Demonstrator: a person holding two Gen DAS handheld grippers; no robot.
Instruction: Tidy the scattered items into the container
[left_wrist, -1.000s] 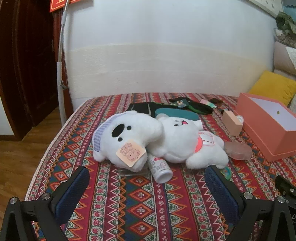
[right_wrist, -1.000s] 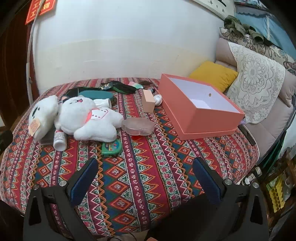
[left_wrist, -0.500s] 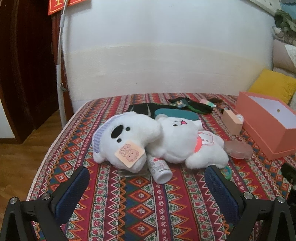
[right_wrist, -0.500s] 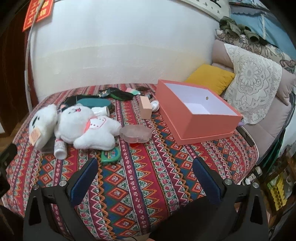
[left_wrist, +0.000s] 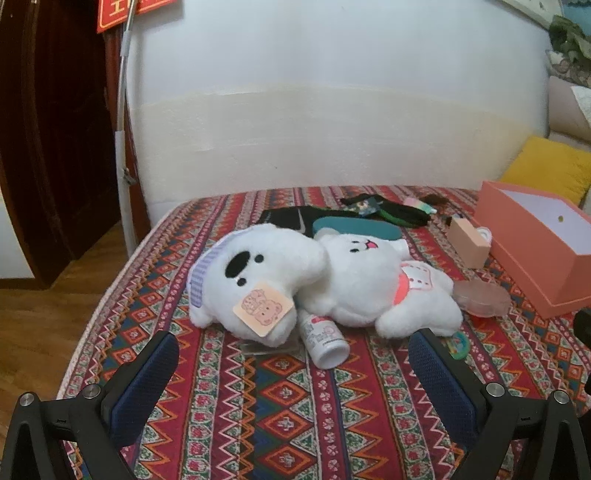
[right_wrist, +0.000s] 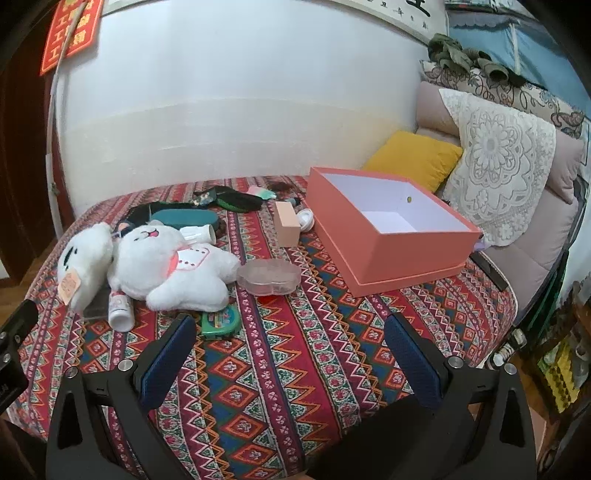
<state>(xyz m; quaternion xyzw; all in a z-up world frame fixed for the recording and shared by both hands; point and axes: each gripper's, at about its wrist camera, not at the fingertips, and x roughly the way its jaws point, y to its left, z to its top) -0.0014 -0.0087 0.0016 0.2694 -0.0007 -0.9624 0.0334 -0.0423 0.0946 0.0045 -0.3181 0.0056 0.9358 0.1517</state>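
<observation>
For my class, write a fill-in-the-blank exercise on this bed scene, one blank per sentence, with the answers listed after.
1. The open box on the patterned cloth has a ____ outside.
2. The cushion behind the box is ____.
3. The small white bottle lies on its ____ beside the plush toys.
4. Both the left gripper and right gripper hold ____.

Answers: pink; yellow; side; nothing

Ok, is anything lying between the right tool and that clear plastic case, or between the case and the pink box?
Nothing visible does. Only bare patterned cloth lies between the open right tool and the clear plastic case, and between the case and the pink box. The white plush touches the case's left side.
</observation>
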